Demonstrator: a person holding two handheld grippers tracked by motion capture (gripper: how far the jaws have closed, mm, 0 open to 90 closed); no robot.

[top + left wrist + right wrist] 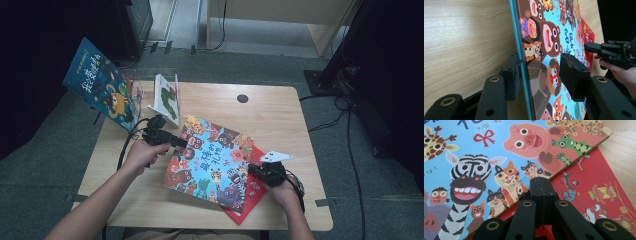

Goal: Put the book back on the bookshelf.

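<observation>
Grey carpet surrounds a pale wooden counter [280, 115], with dark cables trailing across the floor at the right and dark furniture at the far left; on the counter, the largest thing is the blue animal book [212, 160], lying diagonally across the middle and reaching toward the near edge; its cover is crowded with cartoon bears, a zebra, a pig and cats; beneath it, toward the near right corner, lies a red book [250, 197], its corner sticking out past the blue cover; at the far left corner a dark blue picture book [100, 85] stands tilted and overhangs the counter's edge, and just beside it a small white book [167, 97] stands upright; a small dark round hole [242, 98] sits near the far edge.

Left gripper [541, 72] grips the blue animal book at its left edge; its fingers [574, 75] have just been closing, one pressing on the printed cover and the other on the underside, so that edge is raised off the wood and the cover stands tilted in the left gripper view; the person's left hand [145, 152] holds it near the left middle of the counter.

Right gripper [541, 187] has its fingers pressed together with nothing between them; their tip rests at the blue book's near right edge, where it overlaps the red book.
</observation>
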